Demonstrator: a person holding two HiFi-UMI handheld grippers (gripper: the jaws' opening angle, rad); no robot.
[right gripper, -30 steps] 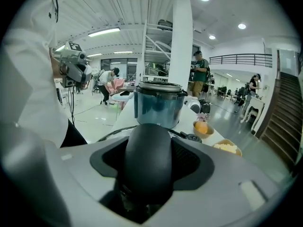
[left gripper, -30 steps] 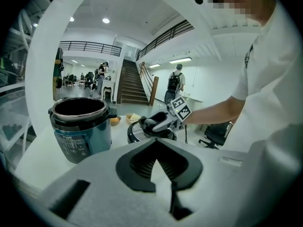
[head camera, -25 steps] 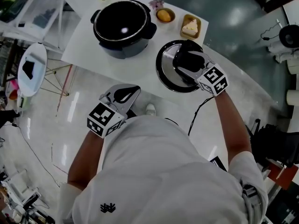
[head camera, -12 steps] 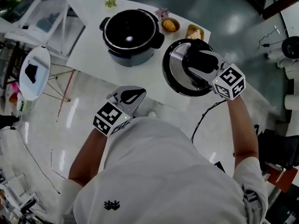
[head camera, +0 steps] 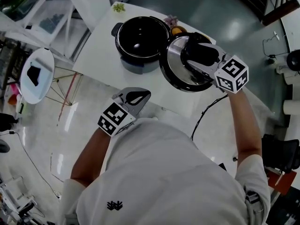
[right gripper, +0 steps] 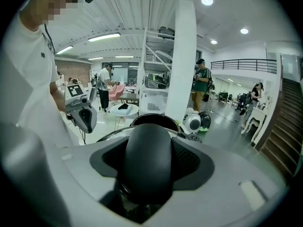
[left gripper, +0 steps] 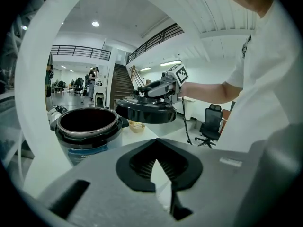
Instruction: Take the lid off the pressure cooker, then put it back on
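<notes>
Right gripper (head camera: 197,55) clamps the black knob (right gripper: 144,160) of the lid (head camera: 172,69), holding it aloft just right of the open pressure cooker (head camera: 140,39); left gripper (head camera: 138,96), jaws together and empty, hangs on the cooker's near side.

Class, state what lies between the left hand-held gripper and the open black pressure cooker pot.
Only bare white tabletop lies between the left hand-held gripper and the black pressure cooker pot; the left gripper view shows this.

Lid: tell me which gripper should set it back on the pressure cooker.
Right. The right gripper is clamped on the handle of the lid, held in the air beside the open pressure cooker. The left gripper is empty, back from the cooker.
</notes>
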